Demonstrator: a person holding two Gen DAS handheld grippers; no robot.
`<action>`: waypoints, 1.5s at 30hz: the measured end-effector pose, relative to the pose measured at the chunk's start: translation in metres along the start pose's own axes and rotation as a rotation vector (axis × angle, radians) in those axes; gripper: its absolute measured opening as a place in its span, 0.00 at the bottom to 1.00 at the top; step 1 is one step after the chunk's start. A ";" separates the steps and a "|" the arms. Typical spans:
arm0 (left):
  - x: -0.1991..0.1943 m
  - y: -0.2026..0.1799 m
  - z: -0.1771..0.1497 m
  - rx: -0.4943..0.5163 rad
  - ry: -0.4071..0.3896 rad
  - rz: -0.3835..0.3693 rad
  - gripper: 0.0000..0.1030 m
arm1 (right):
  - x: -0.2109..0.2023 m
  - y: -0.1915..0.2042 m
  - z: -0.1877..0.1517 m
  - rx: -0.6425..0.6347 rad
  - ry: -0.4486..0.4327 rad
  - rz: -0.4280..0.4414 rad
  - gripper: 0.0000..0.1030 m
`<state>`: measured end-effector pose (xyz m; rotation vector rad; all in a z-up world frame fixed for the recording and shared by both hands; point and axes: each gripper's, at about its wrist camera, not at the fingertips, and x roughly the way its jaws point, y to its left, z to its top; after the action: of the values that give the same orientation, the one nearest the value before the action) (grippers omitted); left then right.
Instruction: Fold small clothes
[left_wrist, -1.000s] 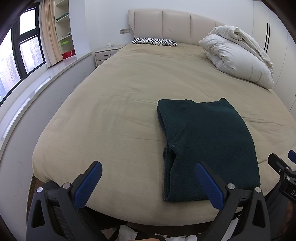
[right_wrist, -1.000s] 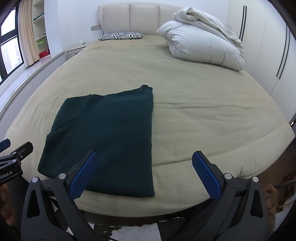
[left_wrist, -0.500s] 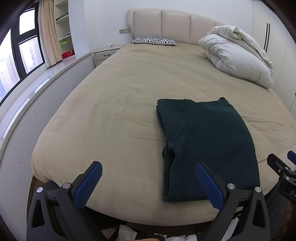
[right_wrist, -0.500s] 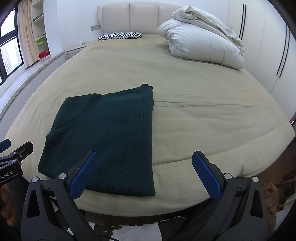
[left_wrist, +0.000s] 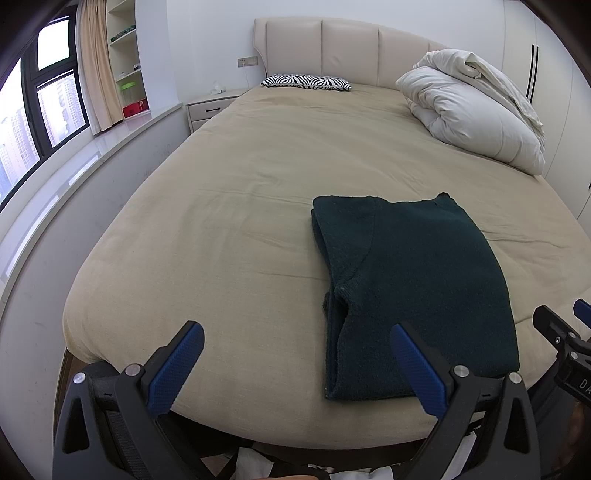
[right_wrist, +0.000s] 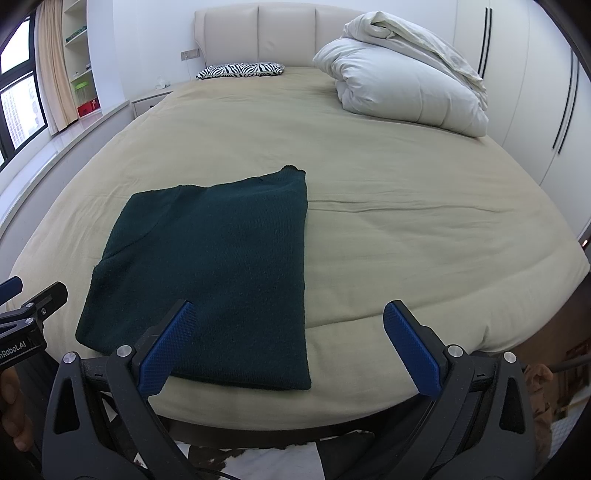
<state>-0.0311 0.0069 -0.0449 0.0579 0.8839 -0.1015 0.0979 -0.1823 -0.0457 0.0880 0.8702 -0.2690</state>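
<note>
The dark green sweater (left_wrist: 417, 280) lies folded on the bed (left_wrist: 229, 206), long axis running away from both wide-open, empty claws (left gripper (left_wrist: 295, 369), right gripper (right_wrist: 288, 347)), its near hem between them.

Left tongs (left_wrist: 295, 365) gape wide, level, holding nothing; right tongs (right_wrist: 290, 347) likewise, side by side.

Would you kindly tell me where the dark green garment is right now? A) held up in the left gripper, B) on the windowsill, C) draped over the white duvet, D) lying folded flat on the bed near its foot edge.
D: the dark green garment lies flat on the bed, and both the left gripper and the right gripper are open and empty.
</note>
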 end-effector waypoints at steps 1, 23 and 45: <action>0.000 0.000 0.000 0.000 -0.001 0.000 1.00 | 0.000 0.000 0.000 0.000 0.000 -0.001 1.00; 0.000 0.000 0.001 0.002 0.000 -0.001 1.00 | 0.000 0.000 -0.002 0.001 0.004 0.003 1.00; 0.001 -0.002 -0.004 0.006 0.006 -0.007 1.00 | -0.001 0.001 -0.003 0.002 0.010 0.006 1.00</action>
<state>-0.0335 0.0050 -0.0478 0.0604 0.8904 -0.1102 0.0951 -0.1805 -0.0473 0.0940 0.8790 -0.2644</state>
